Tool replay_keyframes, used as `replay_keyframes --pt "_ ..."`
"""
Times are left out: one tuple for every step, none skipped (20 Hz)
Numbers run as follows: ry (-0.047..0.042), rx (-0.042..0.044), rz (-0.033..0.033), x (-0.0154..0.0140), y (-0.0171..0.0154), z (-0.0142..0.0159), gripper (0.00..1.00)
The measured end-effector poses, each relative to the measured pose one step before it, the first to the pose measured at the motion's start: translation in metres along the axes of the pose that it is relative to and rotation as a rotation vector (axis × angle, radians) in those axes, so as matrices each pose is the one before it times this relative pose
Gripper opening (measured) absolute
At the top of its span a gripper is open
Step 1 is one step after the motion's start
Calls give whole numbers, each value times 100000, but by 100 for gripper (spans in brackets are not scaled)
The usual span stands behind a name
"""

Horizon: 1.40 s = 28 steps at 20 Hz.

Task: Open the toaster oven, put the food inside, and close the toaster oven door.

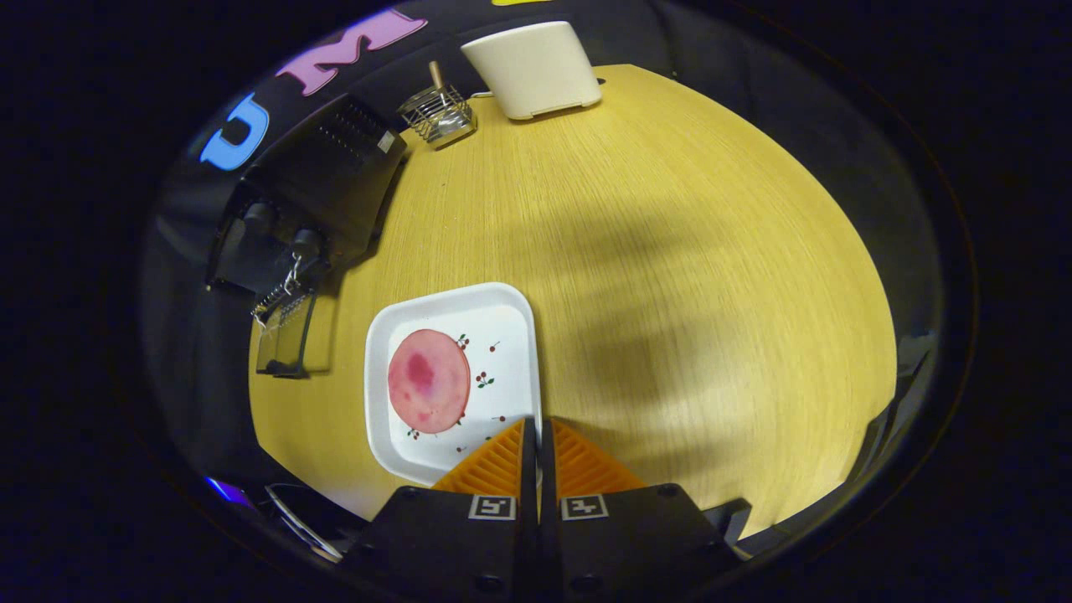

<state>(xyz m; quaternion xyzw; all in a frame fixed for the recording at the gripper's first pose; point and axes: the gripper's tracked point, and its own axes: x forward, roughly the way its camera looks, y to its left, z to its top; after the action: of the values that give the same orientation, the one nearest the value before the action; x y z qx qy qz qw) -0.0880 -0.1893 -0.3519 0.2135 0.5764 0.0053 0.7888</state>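
Note:
A round pink slice of food (429, 381) lies on a white square plate (502, 335) with small cherry prints, on the wooden table. My gripper (536, 429) is at the plate's right rim, both fingers pressed together on that rim. The slice lies just left of the fingers. The black toaster oven (331, 172) stands beyond the plate to the left. Its glass door (285, 335) hangs open and lowered, next to the plate's left side. Two knobs (306, 243) show on the oven's front.
At the table's far side stand a white rounded container (536, 67) and a small wire basket (435, 117) with a wooden stick in it. Bare wooden tabletop (670, 276) stretches to the right of the plate. The table's curved edge runs close behind the fingers.

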Motion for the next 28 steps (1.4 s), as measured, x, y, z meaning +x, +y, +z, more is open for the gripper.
replay_keyframes --pt "1113 8941 4522 74 403 -259 5" --pt "693 8811 3866 -132 226 -273 5" --pt "340 7570 3670 161 520 -414 5" --pt "-70 6182 2418 -84 259 -58 5" --pt "-1043 4353 2038 -34 107 -175 5" --pt "-1674 3209 1105 -59 106 112 5" --pt "-1826 2334 583 -47 154 295 5" --pt "-1666 2017 669 -380 96 29 5" --pt "-1605 1639 698 -193 227 99 5" --pt "-1494 1105 794 -522 65 148 5" --pt "-1654 580 806 -254 176 135 5" --pt "-1590 416 1333 -347 133 143 5" --pt "-1420 544 1596 -378 275 54 5" --pt "-1425 769 1708 -359 463 -58 5" --pt "-1455 720 1617 -462 406 -3 5" --pt "-1148 358 1395 -153 251 -28 5" --pt "-1075 27 1251 -188 250 -51 5" --pt "-880 -535 1174 -582 411 -283 5" --pt "-761 -896 979 -720 544 -542 5" --pt "-512 -1052 869 -1053 1464 -914 5" --pt "187 -850 146 -18 1136 -669 5" --pt "-195 -888 970 240 1277 -653 5" --pt "158 -1408 997 159 840 -426 5" --pt "123 -1309 1007 305 1018 -674 5" --pt "361 -892 1417 290 1096 -621 5" --pt "329 -553 1554 313 1134 -625 5" --pt "1033 -534 1649 463 1170 -690 5" --pt "913 -861 1591 403 1085 -678 5"
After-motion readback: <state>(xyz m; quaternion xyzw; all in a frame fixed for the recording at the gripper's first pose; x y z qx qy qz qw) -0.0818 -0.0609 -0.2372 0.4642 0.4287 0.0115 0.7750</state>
